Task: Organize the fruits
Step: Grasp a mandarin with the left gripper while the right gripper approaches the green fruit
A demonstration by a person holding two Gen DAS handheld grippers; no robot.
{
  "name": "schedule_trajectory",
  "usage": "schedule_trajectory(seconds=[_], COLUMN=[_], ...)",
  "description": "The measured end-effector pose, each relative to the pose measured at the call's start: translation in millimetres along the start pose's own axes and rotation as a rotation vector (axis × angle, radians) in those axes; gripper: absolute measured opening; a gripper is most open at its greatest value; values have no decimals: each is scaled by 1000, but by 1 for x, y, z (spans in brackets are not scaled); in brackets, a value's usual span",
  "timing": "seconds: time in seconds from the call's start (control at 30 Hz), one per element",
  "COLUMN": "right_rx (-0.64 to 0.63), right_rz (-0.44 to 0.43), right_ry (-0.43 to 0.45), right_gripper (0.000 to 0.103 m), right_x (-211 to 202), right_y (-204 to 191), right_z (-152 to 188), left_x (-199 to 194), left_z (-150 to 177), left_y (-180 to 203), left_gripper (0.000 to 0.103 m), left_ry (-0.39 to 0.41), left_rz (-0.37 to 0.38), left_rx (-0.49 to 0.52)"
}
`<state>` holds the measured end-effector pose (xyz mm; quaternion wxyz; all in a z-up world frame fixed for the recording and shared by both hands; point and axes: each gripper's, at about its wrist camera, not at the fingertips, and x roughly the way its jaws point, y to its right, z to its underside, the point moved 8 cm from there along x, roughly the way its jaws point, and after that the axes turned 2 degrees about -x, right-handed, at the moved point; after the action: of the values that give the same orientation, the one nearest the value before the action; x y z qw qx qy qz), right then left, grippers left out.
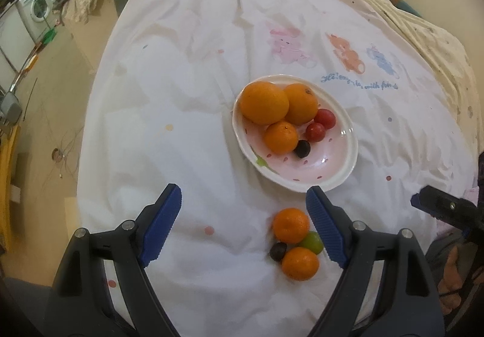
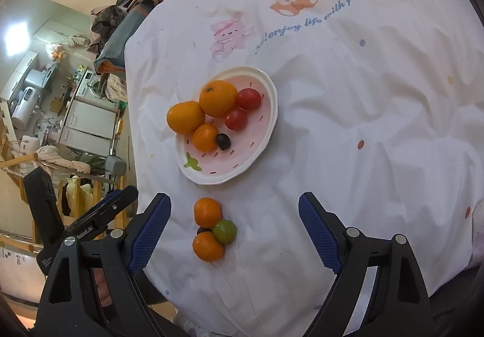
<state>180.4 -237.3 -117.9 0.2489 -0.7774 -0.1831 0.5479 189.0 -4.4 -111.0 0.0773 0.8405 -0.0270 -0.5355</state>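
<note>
A white oval bowl (image 1: 348,167) with a pink inside sits on a white bedsheet (image 1: 181,95) printed with cartoon bears. In the left wrist view the bowl lies just right of centre, its long axis running from upper left to lower right of the frame; in the right wrist view it lies left of centre and its long axis runs from lower left to upper right. A green leaf mark sits at its lower left end in both views.

Inside the bowl, two large oranges (image 1: 263,102) crowd the upper left end, with a smaller mandarin (image 1: 280,137) touching them below. Two red tomatoes (image 1: 324,118) lie to their right, and a dark grape (image 1: 302,149) rests just beside the mandarin.

Below the bowl, on the sheet, is a tight cluster of loose fruits (image 1: 295,243): two mandarins stacked one above the other in the frame, a green fruit (image 2: 224,230) touching both on their right, and a dark grape (image 1: 277,251) tucked on the left.

The left gripper (image 1: 243,225) hangs above the sheet with its blue pads spread wide and nothing between them; the cluster lies just inside its right finger. The right gripper (image 2: 234,231) is likewise spread apart and empty, with the cluster showing between its fingers, nearer the left one.
</note>
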Motion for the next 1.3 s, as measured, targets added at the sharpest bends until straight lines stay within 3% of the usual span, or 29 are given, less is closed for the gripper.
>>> schedule_trajectory(seconds=[0.2, 0.27, 0.43, 0.5, 0.57, 0.67, 0.8, 0.87, 0.93, 1.03, 1.3], right_rx=[10, 9, 25, 27, 26, 36, 71, 93, 109, 117, 115], right_rz=[16, 25, 28, 27, 30, 45, 41, 30, 23, 20, 23], right_ry=[-16, -25, -35, -38, -34, -23, -17, -18, -15, -14, -25], right_gripper=[89, 89, 89, 89, 89, 89, 89, 89, 89, 89, 89], right_x=[7, 10, 13, 14, 14, 12, 10, 11, 11, 11, 12], right_y=[2, 3, 5, 5, 5, 9, 17, 21, 22, 22, 22], right_z=[2, 2, 3, 3, 3, 2, 0, -1, -3, -3, -1], left_x=[13, 19, 41, 55, 67, 83, 96, 98, 97, 94, 43], left_z=[24, 34, 45, 46, 44, 45, 55, 59, 59, 57, 19], left_y=[4, 12, 37, 49, 53, 53, 51, 50, 52, 53, 41], left_gripper=[82, 82, 80, 72, 69, 52, 51, 49, 38, 37, 37], left_ry=[-93, -139, -227, -271, -278, -300, -356, -361, -358, -345, -212], left_rz=[26, 65, 71, 101, 79, 43, 27, 1, 26, 19, 6], left_rx=[30, 38, 27, -8, -20, -55, -84, -79, -82, -81, -20])
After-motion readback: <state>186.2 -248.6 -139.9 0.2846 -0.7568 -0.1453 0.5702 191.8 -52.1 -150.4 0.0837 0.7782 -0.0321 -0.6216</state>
